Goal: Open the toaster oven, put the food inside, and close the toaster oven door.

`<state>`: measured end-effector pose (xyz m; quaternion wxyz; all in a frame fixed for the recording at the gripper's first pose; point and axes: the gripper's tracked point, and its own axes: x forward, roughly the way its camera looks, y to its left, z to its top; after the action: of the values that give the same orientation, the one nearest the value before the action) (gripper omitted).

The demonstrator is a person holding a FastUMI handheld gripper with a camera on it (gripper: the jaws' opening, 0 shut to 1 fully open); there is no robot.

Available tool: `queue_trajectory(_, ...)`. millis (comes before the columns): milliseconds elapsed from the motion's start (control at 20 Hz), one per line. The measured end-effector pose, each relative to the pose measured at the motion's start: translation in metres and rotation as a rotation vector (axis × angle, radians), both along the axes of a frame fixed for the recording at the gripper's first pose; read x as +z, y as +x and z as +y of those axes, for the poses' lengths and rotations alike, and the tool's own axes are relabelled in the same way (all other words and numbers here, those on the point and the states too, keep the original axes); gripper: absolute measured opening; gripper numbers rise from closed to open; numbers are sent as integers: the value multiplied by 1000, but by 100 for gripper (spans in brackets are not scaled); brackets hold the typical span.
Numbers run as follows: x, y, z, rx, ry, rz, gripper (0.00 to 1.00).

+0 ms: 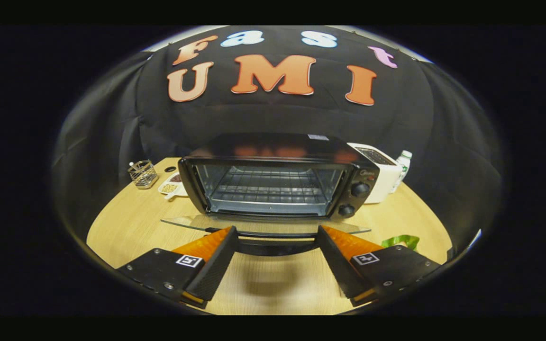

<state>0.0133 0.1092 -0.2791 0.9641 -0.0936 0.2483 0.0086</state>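
Note:
A black toaster oven (277, 175) stands on the wooden table (126, 222), just beyond my fingers. Its glass door (263, 223) lies folded down flat, and the wire rack (268, 187) inside is bare. The door's dark handle (275, 246) runs across the gap between my fingertips. My gripper (275, 239) is open, one finger at each end of the handle, not pressing on it. A green item (400, 241), partly hidden behind my right finger (344, 246), lies on the table to the right of the door.
Left of the oven stand a wire basket (142, 174) and a small white dish (172, 185) with bits in it. A white appliance (381, 173) and a plastic bottle (403, 168) are at the oven's right side. Two knobs (359, 190) sit on the oven's right panel.

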Motion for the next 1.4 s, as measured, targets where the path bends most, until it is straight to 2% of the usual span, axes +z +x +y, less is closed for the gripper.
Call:
queue_trajectory(350,-22,-21,-5,4,-14,23,99)
queue_trajectory(900,-84,-42,-17,5,-46,148,99)
queue_trajectory(1250,-93,-48,-17,-23,-2,179,99)
queue_trajectory(1400,-75,-50,-18,-21,12,155,100)
